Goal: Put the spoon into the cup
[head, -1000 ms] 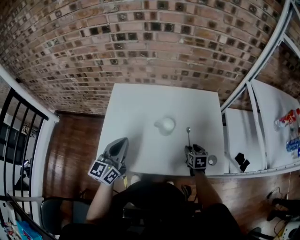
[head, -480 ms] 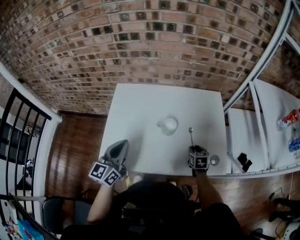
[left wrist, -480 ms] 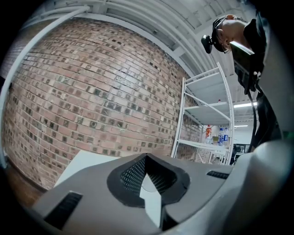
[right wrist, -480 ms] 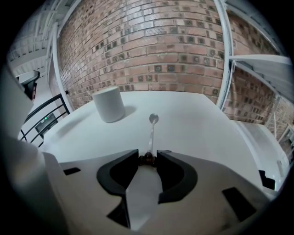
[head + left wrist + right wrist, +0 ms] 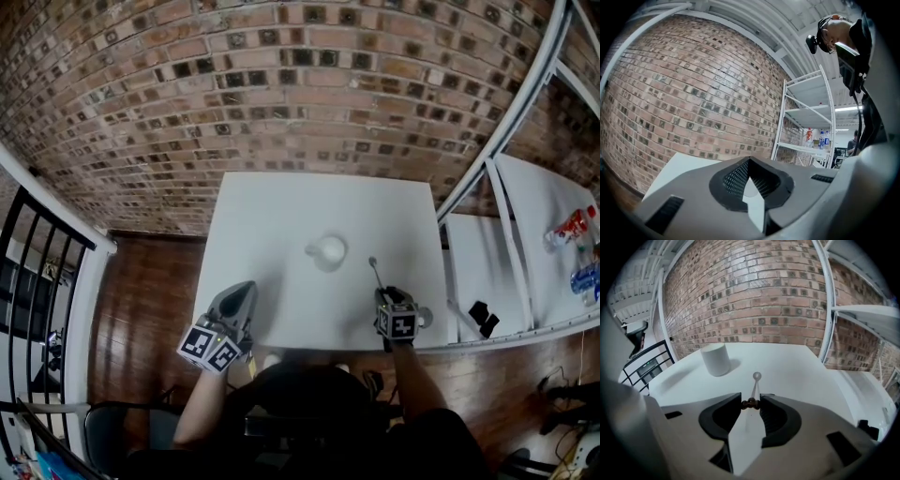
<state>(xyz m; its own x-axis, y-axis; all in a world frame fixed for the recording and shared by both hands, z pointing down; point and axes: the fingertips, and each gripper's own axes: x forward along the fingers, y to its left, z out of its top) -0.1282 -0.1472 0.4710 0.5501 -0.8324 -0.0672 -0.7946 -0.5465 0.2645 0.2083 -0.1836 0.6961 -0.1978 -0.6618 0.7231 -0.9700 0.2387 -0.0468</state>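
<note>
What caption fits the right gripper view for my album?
Right tongs pinch the spoon by its handle, white cup waiting ahead on the table.

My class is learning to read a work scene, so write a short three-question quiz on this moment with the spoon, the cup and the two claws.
1. What does the right claw grip? A a fork; B a spoon; C nothing.
2. True or false: the cup lies on its side.
3. Which claw holds nothing?
Key: 1 B. 2 False: it stands upright on the table. 3 The left claw.
</note>
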